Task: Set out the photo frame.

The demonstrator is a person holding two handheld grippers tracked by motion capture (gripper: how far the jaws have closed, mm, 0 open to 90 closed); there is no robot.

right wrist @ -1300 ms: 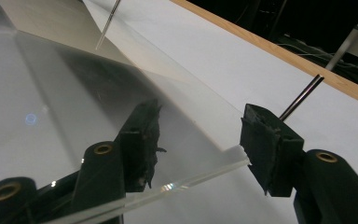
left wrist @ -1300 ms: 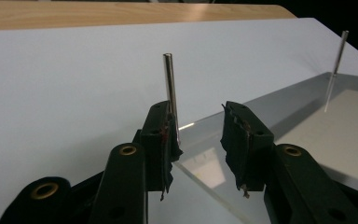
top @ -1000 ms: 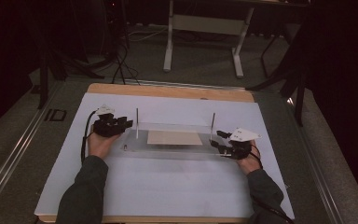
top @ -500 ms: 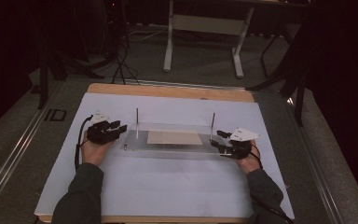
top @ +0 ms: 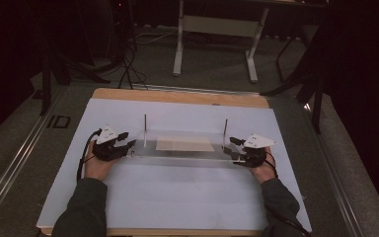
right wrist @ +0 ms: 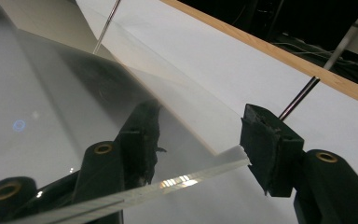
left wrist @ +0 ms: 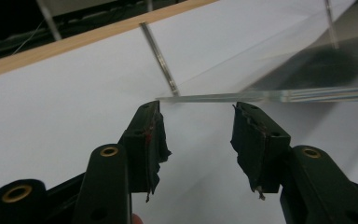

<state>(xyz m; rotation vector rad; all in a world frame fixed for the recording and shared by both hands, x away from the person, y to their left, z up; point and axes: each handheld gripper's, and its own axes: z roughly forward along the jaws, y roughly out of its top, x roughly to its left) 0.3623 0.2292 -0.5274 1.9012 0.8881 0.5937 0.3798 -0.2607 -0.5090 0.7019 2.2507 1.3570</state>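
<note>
— Table [top: 177, 96], wooden rim, under a white sheet [top: 177, 197]; dark room with stands behind. Item one?

— Clear plate [top: 187, 154], flat on the sheet at mid-table, long side running left to right. Two thin upright rods rise from its far corners, left rod [top: 145, 126] and right rod [top: 225, 129]. A beige card [top: 185, 143] lies at its centre.

— Left tool [top: 128, 139]?

— Just beside the plate's left end. Its jaws have just been opening and now stand spread with nothing between them. In the left gripper view the plate's edge lies just ahead of the tips, apart from both.

— Right tool [top: 234, 149]?

— At the plate's right end, jaws spread. In the right gripper view the near right corner of the plate sits between them, one jaw against the edge. I see no clamp on it.

— Step in hand, as judged?

— Letting go of the set-down plate. Draw the left tool straight off to the left, level, so no tip catches the edge. Widen the right tool before pulling it off to the right, or that touching jaw may drag the corner and skew the plate. Keep both clear of the rods.
</note>
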